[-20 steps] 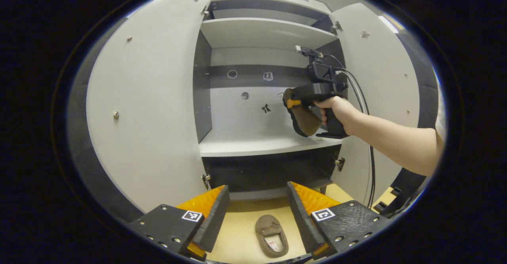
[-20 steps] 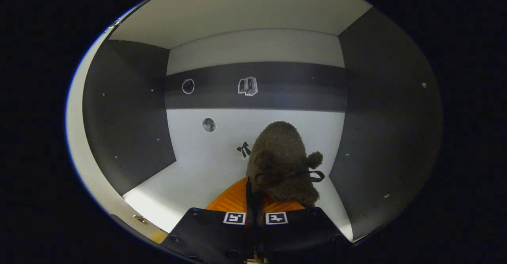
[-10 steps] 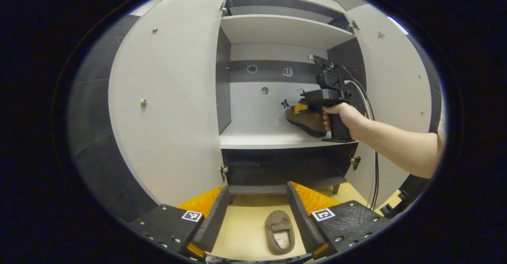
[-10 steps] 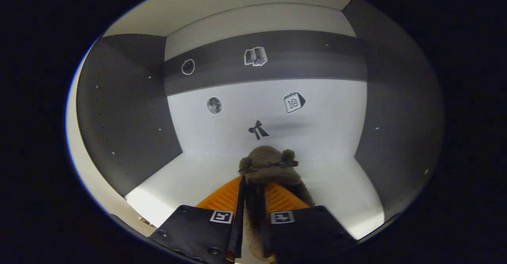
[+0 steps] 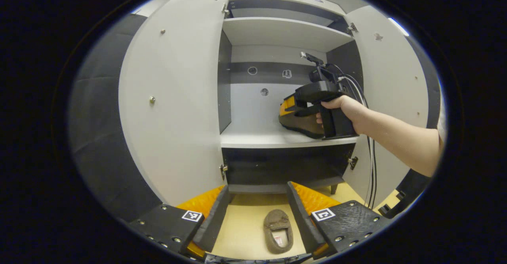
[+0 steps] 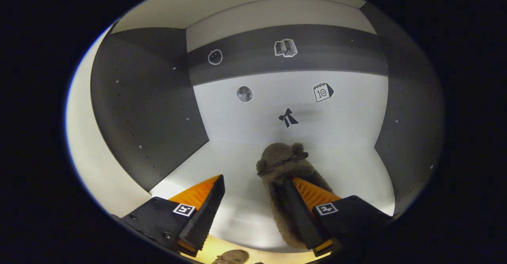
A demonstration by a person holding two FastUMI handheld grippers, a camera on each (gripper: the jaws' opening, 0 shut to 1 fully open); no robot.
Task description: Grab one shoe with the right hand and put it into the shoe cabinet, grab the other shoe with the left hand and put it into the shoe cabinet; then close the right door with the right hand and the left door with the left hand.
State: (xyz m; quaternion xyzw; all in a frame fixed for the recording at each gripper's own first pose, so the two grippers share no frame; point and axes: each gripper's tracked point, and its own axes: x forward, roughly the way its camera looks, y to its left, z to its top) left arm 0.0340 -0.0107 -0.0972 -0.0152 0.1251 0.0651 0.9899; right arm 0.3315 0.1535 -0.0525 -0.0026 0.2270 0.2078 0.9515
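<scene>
Since half a second ago my right claw has sprung wide: its fingers, then pinched on the brown slipper, now stand far apart at the bottom of the right gripper view. That first shoe lies on the white shelf just right of centre, toe toward the back wall. The finger at lower right seems to touch its side, while the other is well clear, so nothing is held. In the left gripper view the same claw and my hand sit at centre right, inside the cabinet's middle compartment, with the shoe's sole just above the shelf edge beneath them.

My left claw is wide and empty at the bottom of its own view. Between its fingers, low in the frame, the second shoe lies on the pale floor in front of the cabinet, well below the shelf.

Both doors stand wide: the left door takes up the left half of that view, the right door the right edge.

By my reckoning, one of four steps is as good as done. Left to do: draw the right claw out, fetch the floor shoe with the left, then close both doors.
</scene>
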